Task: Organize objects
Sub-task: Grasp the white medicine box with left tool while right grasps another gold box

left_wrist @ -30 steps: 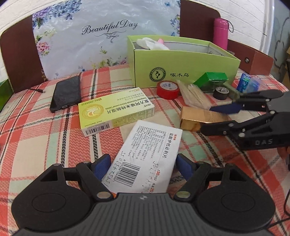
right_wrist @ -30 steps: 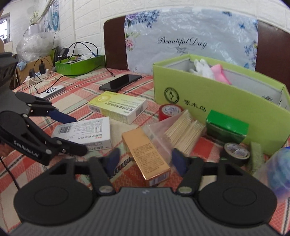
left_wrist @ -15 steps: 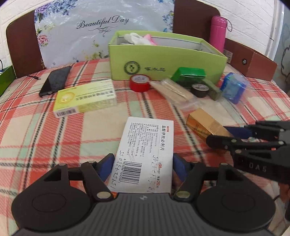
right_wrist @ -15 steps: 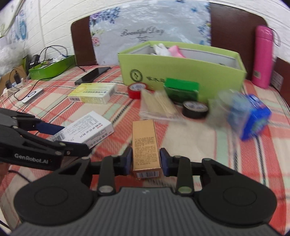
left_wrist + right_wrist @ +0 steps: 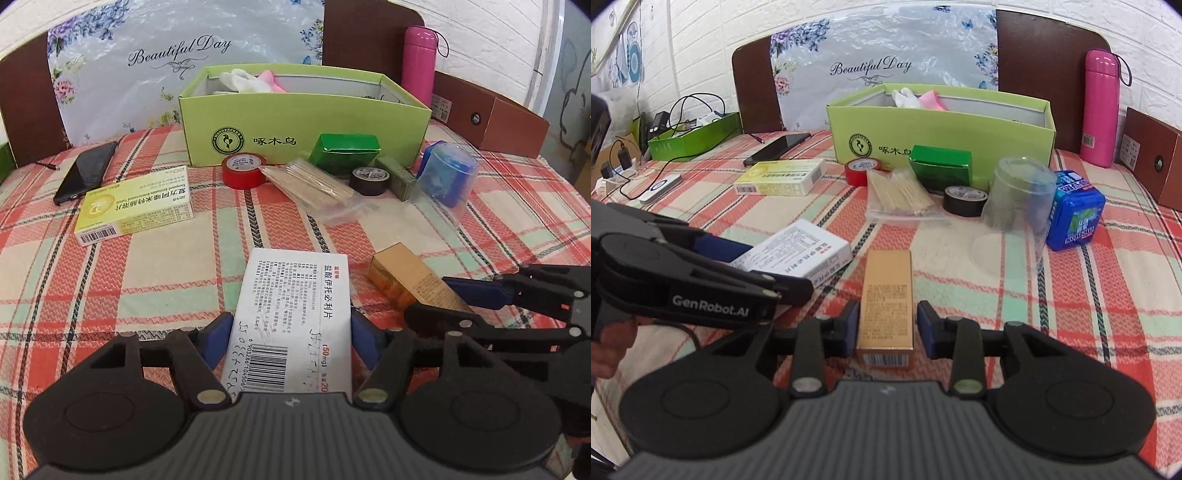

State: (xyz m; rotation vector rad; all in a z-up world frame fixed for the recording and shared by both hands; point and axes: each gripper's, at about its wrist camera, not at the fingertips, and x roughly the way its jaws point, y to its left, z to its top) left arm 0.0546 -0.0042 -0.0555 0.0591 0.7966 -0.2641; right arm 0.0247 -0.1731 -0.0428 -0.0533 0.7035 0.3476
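The left gripper [image 5: 291,343] has its 2 blue pads pressed to the long sides of a white box [image 5: 295,317], which it grips at the barcode end; the box lies flat on the plaid cloth [image 5: 110,288]. The right gripper [image 5: 886,326] brackets a gold box [image 5: 888,295], the left pad touching it, the right pad with a slight gap, so whether it truly grips I cannot tell. The 2 boxes lie just beside each other. Farther out lie a yellow box [image 5: 136,206], a toothpick bag [image 5: 899,197], red tape [image 5: 862,171], black tape [image 5: 964,199], a clear cup [image 5: 1015,210] and a blue tin [image 5: 1075,210]. Behind them stands the open green carton [image 5: 942,136], with a small green box [image 5: 942,166] against its front.
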